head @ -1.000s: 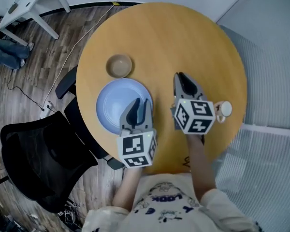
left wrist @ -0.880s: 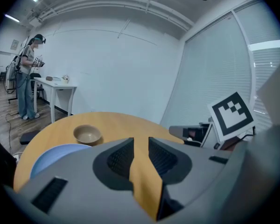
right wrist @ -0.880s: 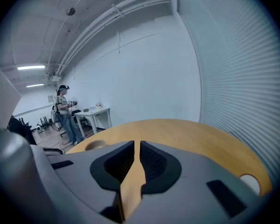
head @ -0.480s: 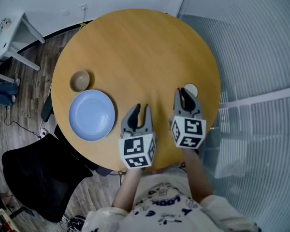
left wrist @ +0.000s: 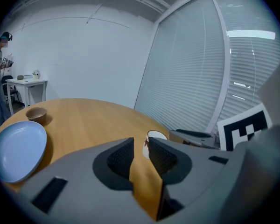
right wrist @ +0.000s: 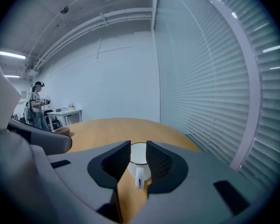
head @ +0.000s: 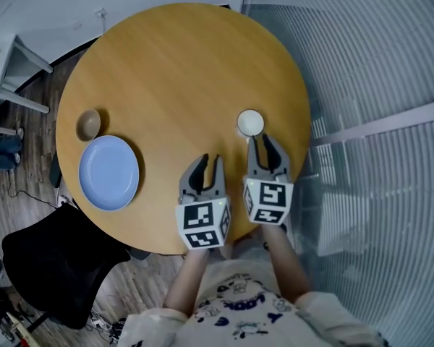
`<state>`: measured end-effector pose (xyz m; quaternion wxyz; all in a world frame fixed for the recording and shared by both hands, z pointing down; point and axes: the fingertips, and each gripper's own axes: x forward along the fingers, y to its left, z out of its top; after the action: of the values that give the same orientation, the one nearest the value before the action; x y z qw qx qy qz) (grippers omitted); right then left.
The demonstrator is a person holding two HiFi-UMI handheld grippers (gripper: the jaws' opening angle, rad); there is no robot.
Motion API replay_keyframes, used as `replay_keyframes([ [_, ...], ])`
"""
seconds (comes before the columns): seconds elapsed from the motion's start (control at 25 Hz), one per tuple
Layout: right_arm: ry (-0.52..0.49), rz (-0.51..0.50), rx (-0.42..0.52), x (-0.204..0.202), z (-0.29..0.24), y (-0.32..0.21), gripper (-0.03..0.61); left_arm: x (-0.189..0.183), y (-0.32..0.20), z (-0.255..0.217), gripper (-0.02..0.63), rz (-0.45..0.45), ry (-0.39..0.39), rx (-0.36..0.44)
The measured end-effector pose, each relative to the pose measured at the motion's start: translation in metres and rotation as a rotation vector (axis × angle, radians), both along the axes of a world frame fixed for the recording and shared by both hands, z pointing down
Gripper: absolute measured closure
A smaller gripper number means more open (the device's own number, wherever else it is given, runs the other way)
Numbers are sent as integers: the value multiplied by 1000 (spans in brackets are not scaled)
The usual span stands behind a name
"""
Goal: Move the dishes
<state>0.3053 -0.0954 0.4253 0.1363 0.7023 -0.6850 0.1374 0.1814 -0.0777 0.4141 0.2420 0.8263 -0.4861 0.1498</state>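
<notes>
at the bench's (head: 173,63) left edge a small brown bowl (head: 88,124) is seen just beside a blue plate (head: 108,172). the left hand-held gripper (head: 209,160) is held over bare wood near the front edge, jaws apart with nothing between them — well apart from both dishes. the right hand-held gripper's (head: 263,144) jaws have just been opening and stand apart; the white cup (head: 250,123) sits straight ahead, just beyond their tips, its handle turned back into the gap — no pad is pressed on it. the right hand is judged far nearer the cup.
</notes>
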Motion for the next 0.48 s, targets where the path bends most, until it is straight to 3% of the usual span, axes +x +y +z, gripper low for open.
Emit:
replay_keyframes([
  [0.48, -45, -18, -73, 10, 69, -4, 485, -1, 1, 44, 518, -42, -47, -62],
])
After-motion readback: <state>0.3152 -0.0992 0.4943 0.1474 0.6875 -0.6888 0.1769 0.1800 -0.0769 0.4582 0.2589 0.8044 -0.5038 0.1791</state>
